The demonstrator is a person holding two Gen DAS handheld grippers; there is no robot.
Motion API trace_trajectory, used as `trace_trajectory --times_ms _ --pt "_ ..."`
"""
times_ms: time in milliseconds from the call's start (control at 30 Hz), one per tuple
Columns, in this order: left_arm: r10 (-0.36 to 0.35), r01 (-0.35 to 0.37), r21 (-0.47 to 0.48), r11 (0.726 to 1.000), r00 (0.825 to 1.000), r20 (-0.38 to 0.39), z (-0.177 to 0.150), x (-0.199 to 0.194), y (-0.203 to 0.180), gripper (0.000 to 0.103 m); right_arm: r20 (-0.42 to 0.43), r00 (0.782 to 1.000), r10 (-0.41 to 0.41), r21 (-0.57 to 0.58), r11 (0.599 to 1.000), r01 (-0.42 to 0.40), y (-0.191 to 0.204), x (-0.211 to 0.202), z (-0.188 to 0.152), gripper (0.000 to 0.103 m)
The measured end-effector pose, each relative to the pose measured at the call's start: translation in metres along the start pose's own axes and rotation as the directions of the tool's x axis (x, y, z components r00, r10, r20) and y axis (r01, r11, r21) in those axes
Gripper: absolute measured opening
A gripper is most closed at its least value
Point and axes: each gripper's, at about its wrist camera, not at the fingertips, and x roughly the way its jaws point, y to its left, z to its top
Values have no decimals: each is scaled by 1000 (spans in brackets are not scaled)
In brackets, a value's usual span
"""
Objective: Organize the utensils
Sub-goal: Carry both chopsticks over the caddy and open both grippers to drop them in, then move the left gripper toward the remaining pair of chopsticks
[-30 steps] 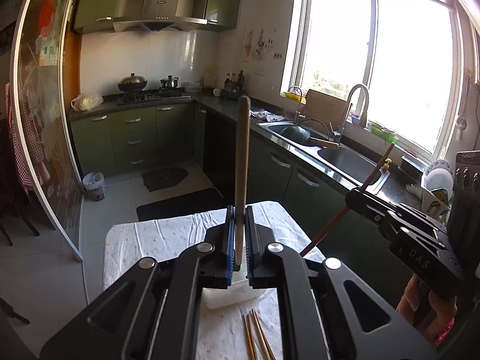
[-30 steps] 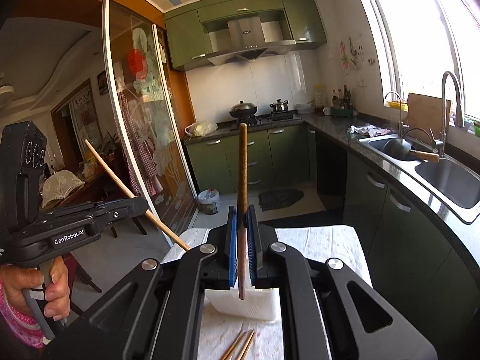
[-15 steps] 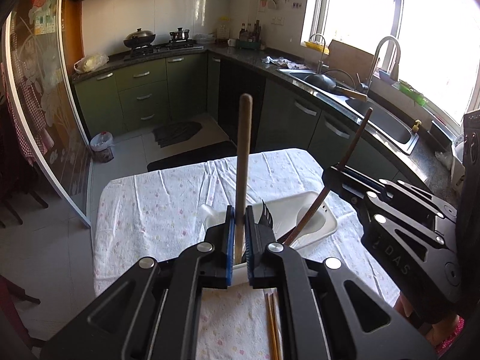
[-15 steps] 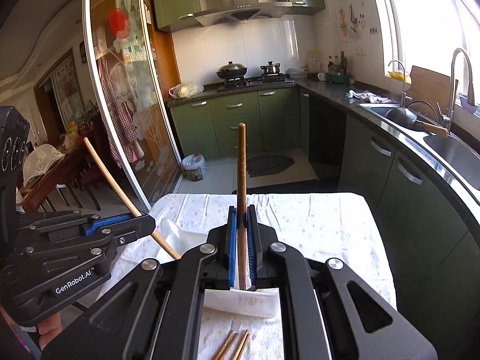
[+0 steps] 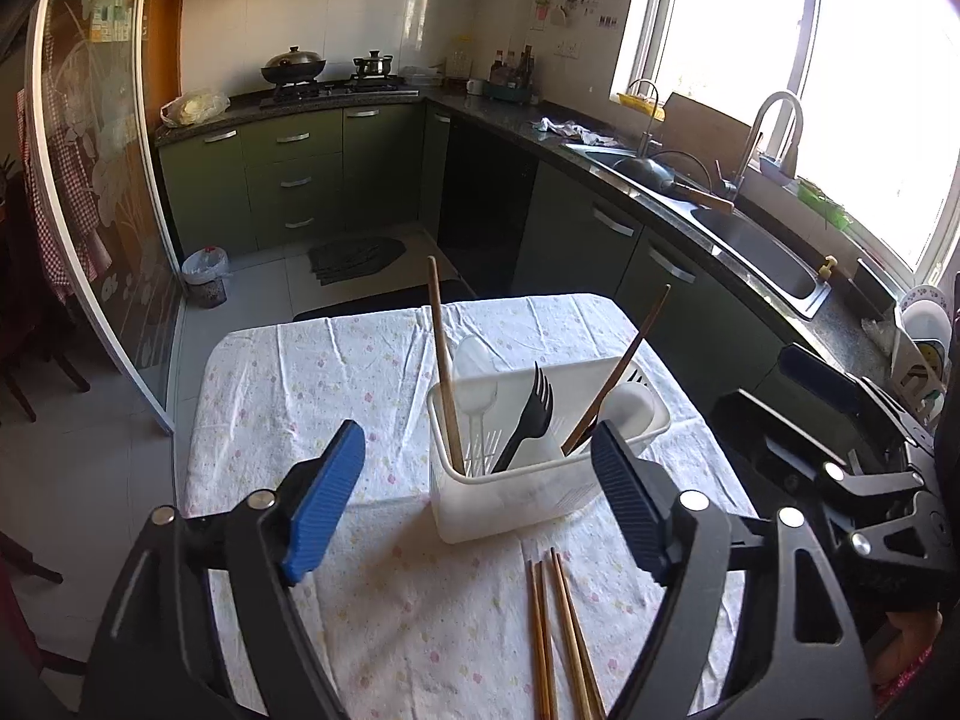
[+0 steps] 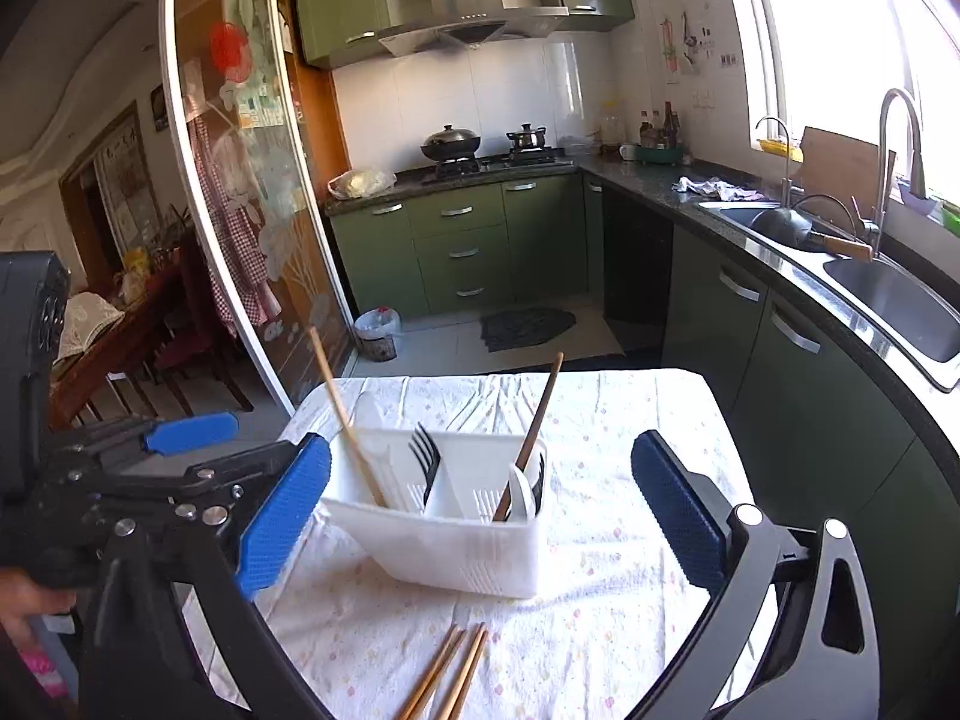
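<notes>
A white utensil caddy point(image 5: 516, 492) point(image 6: 456, 546) stands on the table with the floral cloth point(image 5: 360, 600). A light wooden chopstick point(image 5: 444, 366) point(image 6: 345, 414) stands in its left compartment and a darker chopstick point(image 5: 618, 372) point(image 6: 534, 426) in its right one. A black fork point(image 5: 531, 414) point(image 6: 423, 456) and white plastic cutlery also stand in it. Several wooden chopsticks point(image 5: 558, 636) point(image 6: 450, 672) lie on the cloth in front of it. My left gripper point(image 5: 474, 498) is open and empty just before the caddy. My right gripper point(image 6: 480, 516) is open and empty, its jaws either side of the caddy.
Dark green cabinets and a counter with a sink point(image 5: 762, 246) run along the right of the table. A stove with pots point(image 5: 324, 75) is at the back. A glass sliding door point(image 5: 96, 210) stands to the left. The other gripper body shows at each view's edge.
Both grippers opened and let go of their chopsticks, which now stand in the caddy. Both grippers drew back and tilted down toward the table.
</notes>
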Motion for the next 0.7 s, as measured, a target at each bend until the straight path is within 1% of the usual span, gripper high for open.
trace_trajectory --times_ms 33,100,133,200,267,300,333,367,400,467,500,533,633,700 --pt "2 -2 14 1000 1000 3 -7 -4 -3 76 -14 1000 -10 -3 1000 10 -2 -7 -10 98" --pt "-11 12 38 999 1000 -16 -25 -7 -8 76 -58 998 -32 0 999 32 -8 -15 -33 98" --pt "-20 22 47 999 999 -36 -35 -6 -10 76 -82 996 -19 7 1000 19 -12 -18 -47 98" --pt "-44 50 67 997 994 -96 -58 3 -17 76 -136 991 7 51 999 0 -23 -23 -75 98" --pt "-57 69 72 995 985 -162 -81 16 -23 74 -157 988 -4 95 995 19 -37 -28 -102 98" --pt "-58 75 79 994 977 -204 -94 26 -26 66 -168 985 -26 107 993 44 -42 -29 -114 98" --pt "-57 82 89 993 966 -253 -106 38 -29 60 -182 982 -41 117 991 63 -47 -30 -124 98" --pt "-60 91 88 992 952 -301 -118 50 -30 46 -195 980 -39 135 989 66 -53 -31 -134 98" --pt "-61 92 74 993 936 -346 -127 63 -30 32 -204 979 -21 162 985 55 -58 -32 -142 98" --pt "-50 81 58 995 909 -414 -143 86 -30 18 -223 975 18 213 977 30 -68 -33 -155 98" --pt "-40 70 54 996 903 -429 -148 95 -29 16 -230 973 26 222 975 26 -71 -33 -160 98" --pt "-31 56 46 997 900 -434 -151 102 -28 15 -238 971 25 225 974 30 -73 -33 -164 98" --pt "-25 39 25 999 904 -428 -151 112 -26 15 -257 966 2 212 976 54 -74 -33 -168 98" --pt "-34 45 15 999 906 -423 -148 114 -27 15 -259 966 4 216 975 54 -76 -33 -170 98"
